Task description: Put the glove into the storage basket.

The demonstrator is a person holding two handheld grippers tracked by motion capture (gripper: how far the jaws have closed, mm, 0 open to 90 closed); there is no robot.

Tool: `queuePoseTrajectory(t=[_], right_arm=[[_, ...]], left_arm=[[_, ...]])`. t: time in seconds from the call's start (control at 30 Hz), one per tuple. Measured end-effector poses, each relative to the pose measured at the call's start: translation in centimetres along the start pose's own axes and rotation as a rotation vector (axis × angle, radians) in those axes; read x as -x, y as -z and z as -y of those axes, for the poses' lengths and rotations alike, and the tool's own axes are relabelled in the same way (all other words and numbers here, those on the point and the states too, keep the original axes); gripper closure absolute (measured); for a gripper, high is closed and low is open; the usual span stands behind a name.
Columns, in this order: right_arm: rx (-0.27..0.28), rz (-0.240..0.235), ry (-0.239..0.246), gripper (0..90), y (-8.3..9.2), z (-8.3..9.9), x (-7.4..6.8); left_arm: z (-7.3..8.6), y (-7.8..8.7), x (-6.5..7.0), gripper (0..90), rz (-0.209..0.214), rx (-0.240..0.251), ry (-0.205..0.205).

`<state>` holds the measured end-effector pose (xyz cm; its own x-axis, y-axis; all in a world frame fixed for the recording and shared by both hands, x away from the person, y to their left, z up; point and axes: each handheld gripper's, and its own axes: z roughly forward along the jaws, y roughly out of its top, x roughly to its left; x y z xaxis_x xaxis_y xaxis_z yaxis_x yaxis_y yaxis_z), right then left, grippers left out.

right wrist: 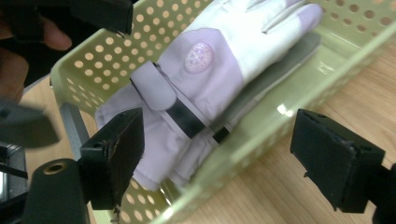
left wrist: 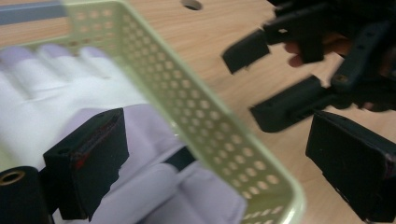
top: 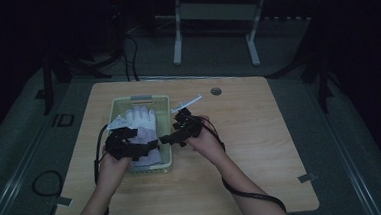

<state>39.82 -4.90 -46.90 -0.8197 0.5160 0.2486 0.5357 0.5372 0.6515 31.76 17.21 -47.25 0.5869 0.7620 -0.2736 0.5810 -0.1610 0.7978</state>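
Left claw (top: 140, 149) released, jaws straddling the basket's (top: 166, 139) right wall, one over the glove | right claw (top: 173, 137) released beside that wall | white-and-lilac glove (top: 142, 133) lies in the pale green perforated basket toward the counter's (top: 240, 134) far-left corner.

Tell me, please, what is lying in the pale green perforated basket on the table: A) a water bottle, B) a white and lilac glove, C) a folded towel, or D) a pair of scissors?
B: the right gripper view shows a white and lilac glove, with a strap at the cuff and a round badge on its back, lying inside the green basket; the high view shows it there too.
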Motion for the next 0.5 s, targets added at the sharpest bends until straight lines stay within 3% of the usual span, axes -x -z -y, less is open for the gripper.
queuePoseTrajectory(t=[0.17,0.3,0.5], right_arm=[[0.004,0.025,0.019,17.1,1.1,1.0,0.4],[0.011,0.033,0.03,16.8,2.0,1.8,0.8],[0.023,0.058,0.044,16.3,3.6,3.5,1.8]], left_arm=[[-0.1,-0.6,1.5,6.1,0.027,0.021,-0.016],[-0.1,-0.9,2.6,6.1,0.094,0.045,0.006],[-0.2,-1.4,4.7,6.1,0.133,0.048,-0.032]])
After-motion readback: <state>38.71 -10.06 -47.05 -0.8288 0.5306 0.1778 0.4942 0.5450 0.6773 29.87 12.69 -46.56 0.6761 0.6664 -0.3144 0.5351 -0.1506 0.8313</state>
